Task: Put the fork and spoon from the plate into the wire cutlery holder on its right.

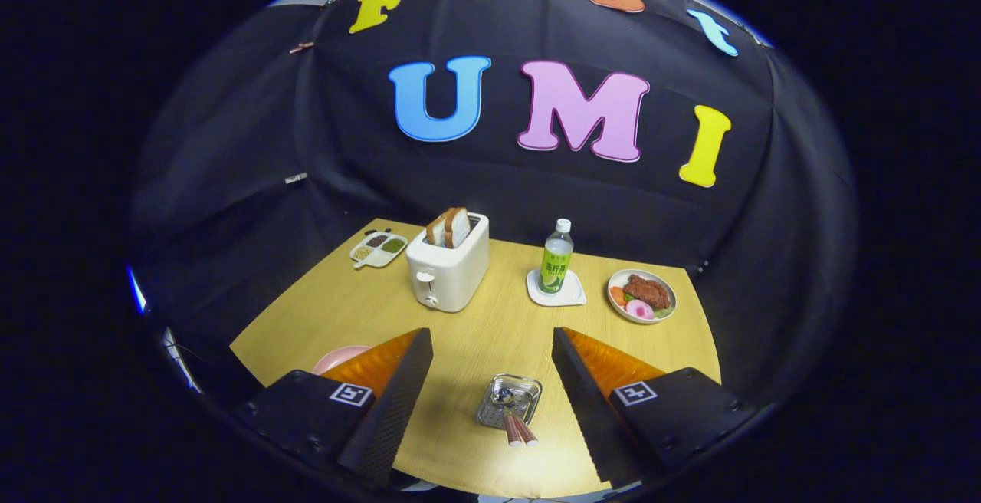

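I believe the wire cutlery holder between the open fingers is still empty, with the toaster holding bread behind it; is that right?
Not quite: the gripper view shows the wire cutlery holder already holding cutlery, its handles sticking out toward the camera. The rest stands: it sits between the open fingers of the gripper, and the toaster beyond holds bread.

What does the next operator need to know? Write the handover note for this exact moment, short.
Gripper: open, fingers spread wide, holding nothing.
Wire cutlery holder: on the table, between the fingers and back from their tips.
Two pink-handled utensils: in the holder, handles sticking out toward the camera. I can't tell which one is the fork.
Pink plate: beside the holder, mostly hidden behind the left finger; its contents can't be seen.
Done: both pieces appear to be in the holder.
Left: check that the plate is clear, then probably just back away.
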Motion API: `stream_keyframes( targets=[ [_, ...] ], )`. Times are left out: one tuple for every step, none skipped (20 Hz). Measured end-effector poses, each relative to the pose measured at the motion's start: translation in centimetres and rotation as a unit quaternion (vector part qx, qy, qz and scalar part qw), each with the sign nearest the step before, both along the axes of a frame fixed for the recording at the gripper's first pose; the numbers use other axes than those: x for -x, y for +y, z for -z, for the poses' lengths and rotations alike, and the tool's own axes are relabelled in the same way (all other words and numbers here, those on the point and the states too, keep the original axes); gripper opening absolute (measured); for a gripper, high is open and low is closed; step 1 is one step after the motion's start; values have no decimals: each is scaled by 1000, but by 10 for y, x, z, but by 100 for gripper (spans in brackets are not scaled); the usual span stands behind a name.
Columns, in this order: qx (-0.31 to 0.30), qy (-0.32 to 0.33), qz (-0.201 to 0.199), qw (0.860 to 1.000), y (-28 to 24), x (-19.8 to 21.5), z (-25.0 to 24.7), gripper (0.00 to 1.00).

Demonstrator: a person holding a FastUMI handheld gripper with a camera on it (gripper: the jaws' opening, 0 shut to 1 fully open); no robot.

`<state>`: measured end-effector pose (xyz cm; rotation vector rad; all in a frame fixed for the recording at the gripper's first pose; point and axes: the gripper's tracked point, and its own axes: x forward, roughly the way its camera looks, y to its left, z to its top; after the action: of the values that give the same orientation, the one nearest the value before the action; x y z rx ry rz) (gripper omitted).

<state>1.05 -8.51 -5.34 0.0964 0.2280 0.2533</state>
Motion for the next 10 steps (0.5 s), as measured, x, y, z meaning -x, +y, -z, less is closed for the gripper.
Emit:
stream_keyframes(
  targets=[
    [-1,-11,-1,1000,-3,3,-3,98],
    [-4,-19,-2,1000,-7,5,-6,98],
    [-10,-26,-7,1000,-7,8,-9,98],
    [-14,-34,-12,999,-7,10,-12,98],
    [-16,-40,-18,999,-9,11,-14,98],
    [-17,-47,-24,998,-10,13,-15,97],
    [-18,-50,-31,998,-10,14,-16,98],
    [-16,-51,-38,998,-11,16,-15,98],
    [-14,-52,-43,998,-14,17,-14,98],
    [-17,-54,-50,997,-14,19,-14,98]
  ],
)
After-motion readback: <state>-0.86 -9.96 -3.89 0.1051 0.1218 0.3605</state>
